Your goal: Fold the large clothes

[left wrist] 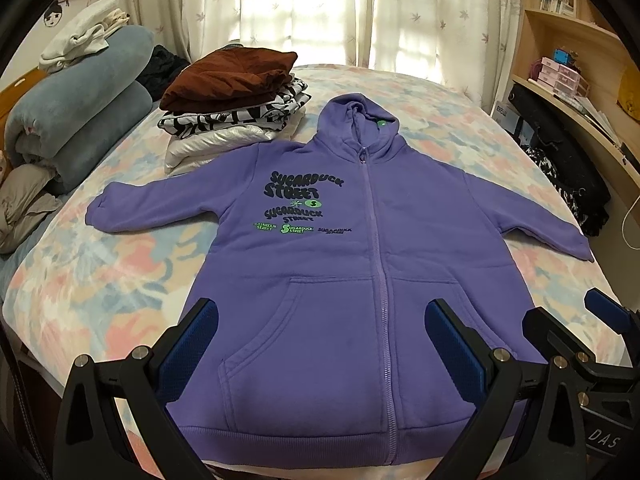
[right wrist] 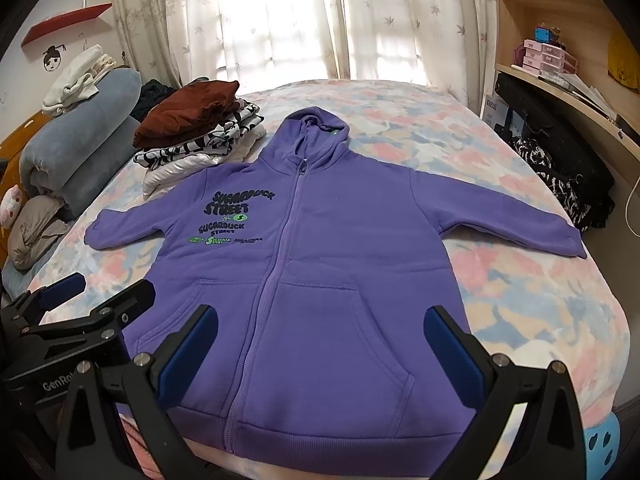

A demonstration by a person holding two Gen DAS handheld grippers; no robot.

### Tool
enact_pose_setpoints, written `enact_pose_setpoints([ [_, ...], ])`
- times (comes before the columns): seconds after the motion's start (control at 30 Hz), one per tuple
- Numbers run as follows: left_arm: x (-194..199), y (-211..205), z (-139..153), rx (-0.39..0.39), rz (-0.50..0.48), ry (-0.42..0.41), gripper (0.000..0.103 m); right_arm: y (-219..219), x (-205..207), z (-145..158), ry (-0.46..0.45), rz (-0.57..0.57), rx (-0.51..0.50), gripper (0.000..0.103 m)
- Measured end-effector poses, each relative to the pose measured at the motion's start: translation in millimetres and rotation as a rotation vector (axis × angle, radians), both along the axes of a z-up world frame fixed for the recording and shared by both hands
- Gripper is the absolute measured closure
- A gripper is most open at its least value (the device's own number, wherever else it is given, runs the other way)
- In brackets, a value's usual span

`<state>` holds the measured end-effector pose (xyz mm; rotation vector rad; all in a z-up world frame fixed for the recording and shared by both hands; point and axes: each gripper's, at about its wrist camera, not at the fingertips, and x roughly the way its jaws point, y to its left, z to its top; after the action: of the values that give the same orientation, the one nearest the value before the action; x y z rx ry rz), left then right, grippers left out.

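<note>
Hem nearest, purple hoodie [left wrist: 340, 280] flat, hood toward curtains [left wrist: 280, 12], sleeves sideways.

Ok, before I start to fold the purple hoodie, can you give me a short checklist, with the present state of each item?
1. Purple hoodie lies flat, front up: ok.
2. Zipper closed along the front: ok.
3. Both sleeves spread out to the sides, not tucked under: ok.
4. Left gripper open, holding nothing: ok.
5. Right gripper open, holding nothing: ok.
6. Sleeve clear of the stack of folded clothes: not ok in the left wrist view, where the shoulder seems to overlap the stack's lowest, white piece.
</note>
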<state>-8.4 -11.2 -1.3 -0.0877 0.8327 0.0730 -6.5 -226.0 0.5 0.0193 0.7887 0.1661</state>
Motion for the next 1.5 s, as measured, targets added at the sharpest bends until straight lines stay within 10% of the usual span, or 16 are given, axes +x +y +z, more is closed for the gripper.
enact_pose_setpoints([
  [1.5, 5.0, 3.3, 2.7, -0.029, 0.015, 0.009, 0.001, -0.8, 1.8, 0.3, -0.032, 0.039, 0.007, 0.0],
])
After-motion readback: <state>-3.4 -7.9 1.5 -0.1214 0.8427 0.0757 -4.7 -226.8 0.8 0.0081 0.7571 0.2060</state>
